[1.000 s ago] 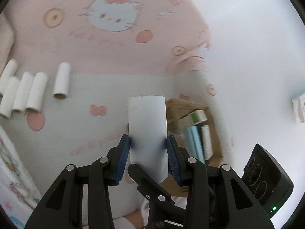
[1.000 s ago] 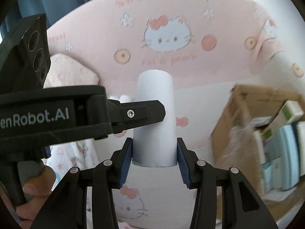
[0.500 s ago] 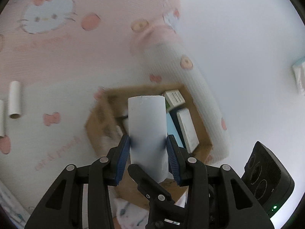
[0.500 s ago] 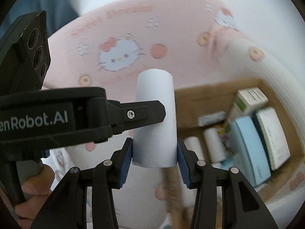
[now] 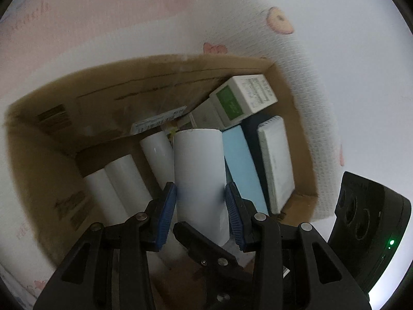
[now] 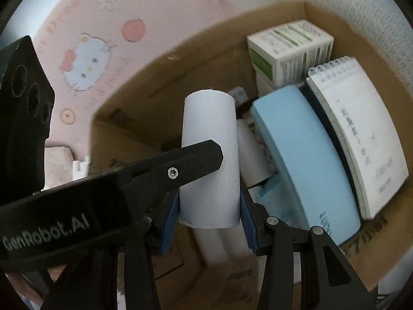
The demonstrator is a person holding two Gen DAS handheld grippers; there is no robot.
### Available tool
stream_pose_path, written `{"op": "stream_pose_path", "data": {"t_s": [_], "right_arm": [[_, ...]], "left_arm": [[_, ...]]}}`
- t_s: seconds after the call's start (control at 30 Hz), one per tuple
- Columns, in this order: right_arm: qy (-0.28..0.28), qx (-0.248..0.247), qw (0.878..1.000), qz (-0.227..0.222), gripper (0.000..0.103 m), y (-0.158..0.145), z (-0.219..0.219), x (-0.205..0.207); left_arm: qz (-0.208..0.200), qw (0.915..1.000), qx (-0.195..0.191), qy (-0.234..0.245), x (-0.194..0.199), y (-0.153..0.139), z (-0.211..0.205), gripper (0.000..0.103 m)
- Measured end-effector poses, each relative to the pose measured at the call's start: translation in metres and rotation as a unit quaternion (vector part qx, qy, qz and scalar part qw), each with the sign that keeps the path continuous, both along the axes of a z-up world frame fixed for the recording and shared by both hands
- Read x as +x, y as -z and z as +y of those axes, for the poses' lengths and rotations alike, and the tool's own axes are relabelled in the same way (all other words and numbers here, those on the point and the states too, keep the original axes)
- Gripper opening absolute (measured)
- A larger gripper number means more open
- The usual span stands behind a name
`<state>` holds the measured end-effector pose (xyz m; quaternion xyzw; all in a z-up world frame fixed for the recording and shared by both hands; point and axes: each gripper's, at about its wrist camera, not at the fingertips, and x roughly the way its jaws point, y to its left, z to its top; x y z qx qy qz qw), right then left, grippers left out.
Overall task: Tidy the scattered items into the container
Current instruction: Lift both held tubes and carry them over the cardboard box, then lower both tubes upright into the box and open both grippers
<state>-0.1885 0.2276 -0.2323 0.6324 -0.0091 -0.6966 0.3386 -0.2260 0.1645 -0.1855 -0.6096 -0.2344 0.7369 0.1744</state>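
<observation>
Swung from bed to cardboard box (image 5: 46,139) – both tubes overhead
Fingers clamped on white tube (image 5: 198,178) and second tube (image 6: 209,155) – may drop askew onto notebook (image 6: 361,134)

Cardboard box (image 5: 51,118) right side packed with books; left-side floor partly bare beside white rolls (image 5: 126,178)

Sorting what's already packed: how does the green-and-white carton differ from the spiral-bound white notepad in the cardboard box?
The green-and-white carton is a chunky block with green panels; the spiral-bound white notepad is thin and flat, with dark handwriting. The carton sits at the far corner; the notepad leans along the cardboard box's side wall. Both are inside.
</observation>
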Motion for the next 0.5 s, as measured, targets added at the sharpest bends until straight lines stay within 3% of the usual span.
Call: {"op": "stream_pose_path", "data": {"t_s": [0.17, 0.37, 0.5], "right_arm": [[-0.011, 0.027, 0.999, -0.017, 0.042, 0.019, -0.015, -0.023], [0.002, 0.046, 0.997, -0.066, 0.042, 0.041, -0.027, -0.044], [0.01, 0.06, 0.997, -0.047, 0.043, 0.04, -0.03, -0.047]], "left_arm": [[-0.024, 0.9995, -0.013, -0.013, -0.02, 0.018, 0.001, 0.043], [-0.088, 0.9955, -0.019, -0.031, -0.043, 0.044, -0.001, 0.042], [-0.098, 0.9943, -0.009, -0.04, -0.05, 0.055, -0.004, 0.04]]}}
